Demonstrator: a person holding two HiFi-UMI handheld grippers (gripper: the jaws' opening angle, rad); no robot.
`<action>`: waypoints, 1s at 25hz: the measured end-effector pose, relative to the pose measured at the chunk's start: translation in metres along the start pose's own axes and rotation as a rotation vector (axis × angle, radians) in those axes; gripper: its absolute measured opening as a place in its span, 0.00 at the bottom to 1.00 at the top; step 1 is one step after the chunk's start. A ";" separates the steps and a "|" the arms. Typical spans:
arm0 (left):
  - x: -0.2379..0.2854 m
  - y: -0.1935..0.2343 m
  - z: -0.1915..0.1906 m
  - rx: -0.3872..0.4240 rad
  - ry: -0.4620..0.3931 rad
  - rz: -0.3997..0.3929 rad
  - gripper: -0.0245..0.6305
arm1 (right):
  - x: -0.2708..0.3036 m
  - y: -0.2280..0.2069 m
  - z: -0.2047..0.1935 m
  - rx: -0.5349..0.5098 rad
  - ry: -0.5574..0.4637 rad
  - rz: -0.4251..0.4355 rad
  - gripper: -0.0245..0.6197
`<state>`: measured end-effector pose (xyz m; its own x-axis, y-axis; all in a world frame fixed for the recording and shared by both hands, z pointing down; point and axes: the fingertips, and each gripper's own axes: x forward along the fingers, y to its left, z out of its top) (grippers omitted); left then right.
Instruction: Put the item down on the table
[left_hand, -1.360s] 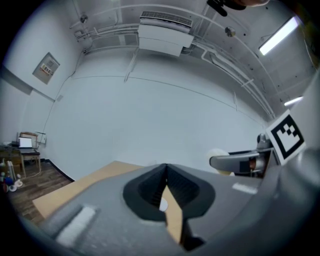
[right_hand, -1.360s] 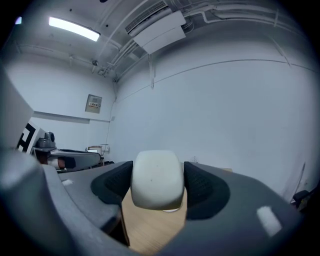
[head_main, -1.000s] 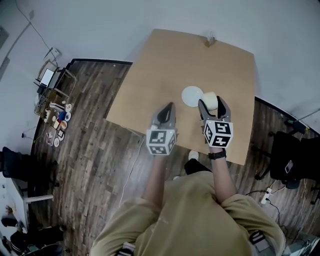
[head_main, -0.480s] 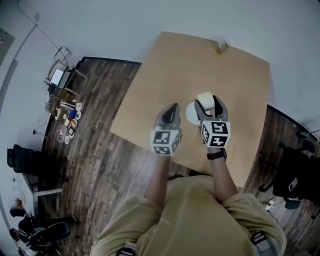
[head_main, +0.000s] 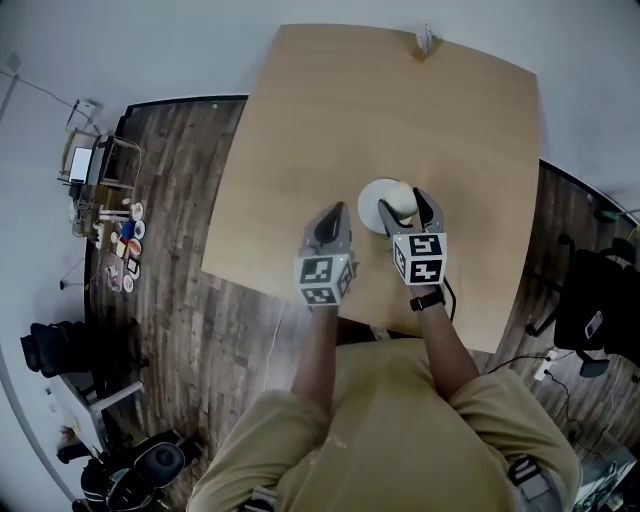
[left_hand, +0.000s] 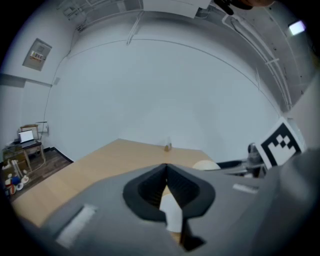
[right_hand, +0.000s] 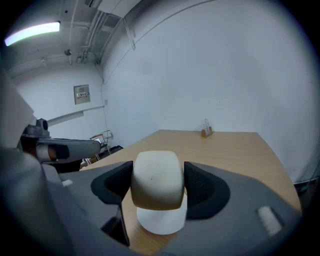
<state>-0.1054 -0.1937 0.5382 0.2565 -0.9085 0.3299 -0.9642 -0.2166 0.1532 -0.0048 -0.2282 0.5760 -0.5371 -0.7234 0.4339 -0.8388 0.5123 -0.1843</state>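
Right claw (head_main: 402, 212) closer over white plate (head_main: 370, 198) than before, tight on cream item (head_main: 402, 196); left claw (head_main: 331, 221) closed, empty

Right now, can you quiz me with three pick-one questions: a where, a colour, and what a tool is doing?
1. Where is the cream rounded lump? A) on the floor B) in the right tool C) on a shelf
2. What colour is the round plate on the wooden table? A) white B) red C) black
3. How are the left tool's jaws? A) wide apart B) gripping a cup C) shut, empty

B: its jaws squeeze the lump. A: the plate shows white. C: the jaws meet, nothing held.
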 end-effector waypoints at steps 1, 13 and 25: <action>0.008 0.005 -0.004 -0.002 0.013 -0.006 0.04 | 0.007 0.004 -0.009 0.000 0.018 0.000 0.54; 0.068 0.036 -0.068 -0.060 0.199 -0.114 0.04 | 0.077 -0.003 -0.112 0.025 0.250 -0.099 0.54; 0.090 0.063 -0.096 -0.102 0.279 -0.121 0.04 | 0.124 -0.017 -0.141 -0.037 0.360 -0.103 0.54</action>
<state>-0.1367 -0.2542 0.6673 0.3909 -0.7425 0.5440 -0.9175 -0.2669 0.2950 -0.0440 -0.2610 0.7574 -0.3789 -0.5665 0.7318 -0.8795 0.4666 -0.0942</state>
